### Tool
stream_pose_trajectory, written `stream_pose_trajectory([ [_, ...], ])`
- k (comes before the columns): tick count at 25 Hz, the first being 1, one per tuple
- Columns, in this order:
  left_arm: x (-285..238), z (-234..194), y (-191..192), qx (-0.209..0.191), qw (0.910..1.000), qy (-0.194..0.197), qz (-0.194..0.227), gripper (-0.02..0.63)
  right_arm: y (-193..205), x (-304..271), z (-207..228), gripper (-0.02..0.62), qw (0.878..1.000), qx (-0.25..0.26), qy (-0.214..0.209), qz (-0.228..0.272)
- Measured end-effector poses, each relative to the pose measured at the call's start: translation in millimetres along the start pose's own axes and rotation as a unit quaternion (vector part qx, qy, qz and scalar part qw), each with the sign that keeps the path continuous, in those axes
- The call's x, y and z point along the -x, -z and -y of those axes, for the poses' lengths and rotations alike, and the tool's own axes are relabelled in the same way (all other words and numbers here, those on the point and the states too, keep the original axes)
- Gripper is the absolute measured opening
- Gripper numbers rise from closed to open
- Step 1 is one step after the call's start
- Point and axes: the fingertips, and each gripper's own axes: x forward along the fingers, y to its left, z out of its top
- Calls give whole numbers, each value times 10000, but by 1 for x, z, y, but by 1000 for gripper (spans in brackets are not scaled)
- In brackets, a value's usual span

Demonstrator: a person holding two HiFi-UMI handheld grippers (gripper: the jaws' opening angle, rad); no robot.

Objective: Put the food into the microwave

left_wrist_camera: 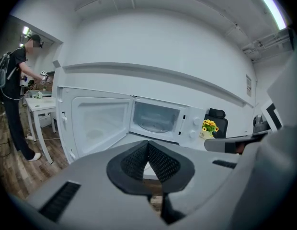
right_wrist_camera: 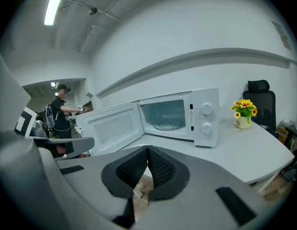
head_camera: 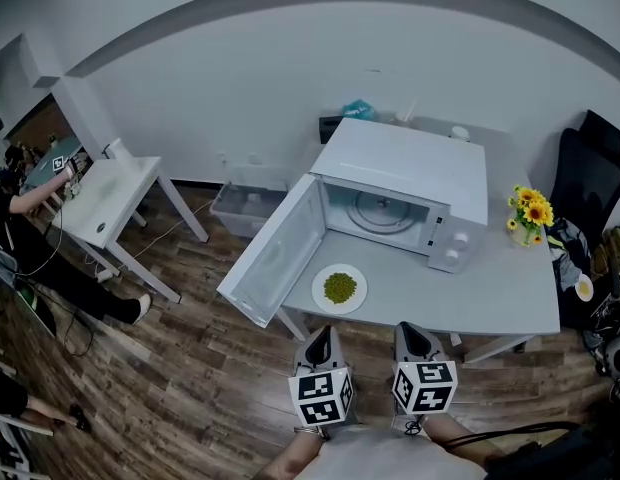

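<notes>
**Clerk:** Item one?
**Checker:** Microwave [head_camera: 405,183], white, at the back left corner of the tabletop [head_camera: 490,288]. Its door [head_camera: 275,253] is swung wide open, reaching out past the tabletop's left edge. A glass turntable shows inside the cavity.

**Clerk:** Item two, the food?
**Checker:** Green food [head_camera: 339,287], a small heap at the middle of a white plate [head_camera: 355,303]. The plate sits on the tabletop near the front edge, just in front of the open cavity and beside the door. It is outside the microwave.

**Clerk:** Grippers?
**Checker:** Left gripper [head_camera: 320,336], jaws pressed together, nothing between them. Right gripper [head_camera: 410,330], likewise clenched and empty. Both are side by side, short of the tabletop's front edge and over the wooden floor, apart from the plate.

**Clerk:** Sundries?
**Checker:** Sunflowers [head_camera: 530,211] in a small pot near the tabletop's right edge. A black chair [head_camera: 590,163] beyond that edge. A second white table [head_camera: 105,198] well off to the left, with a person [head_camera: 20,228] beside it.
</notes>
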Motion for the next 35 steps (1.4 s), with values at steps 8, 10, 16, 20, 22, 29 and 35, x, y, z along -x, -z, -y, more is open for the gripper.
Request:
stream_pose_trajectory([
  [8, -28, -14, -17, 29, 10000, 20, 8, 2, -17, -30, -1, 15, 10000, 37, 10, -6],
  [10, -36, -18, -22, 38, 10000, 38, 26, 2, -23, -38, 1, 15, 10000, 58, 32, -9],
  [16, -61, -27, -38, 76, 9999, 99, 63, 2, -38, -61, 3, 15, 9999, 66, 72, -25],
  [20, -79, -33, -48, 111, 9998, 167, 57, 2, -48, -79, 2, 15, 9999, 90, 102, -46],
  [22, -88, -35, -52, 129, 9997, 224, 47, 2, -53, -87, 1, 15, 9999, 109, 111, -56],
  [29, -121, -48, -72, 102, 9994, 326, 65, 2, -73, -123, -3, 15, 9997, 163, 146, -56],
  [35, -148, -56, -89, 51, 9989, 467, 58, 2, -90, -151, -6, 15, 9997, 182, 185, -31],
])
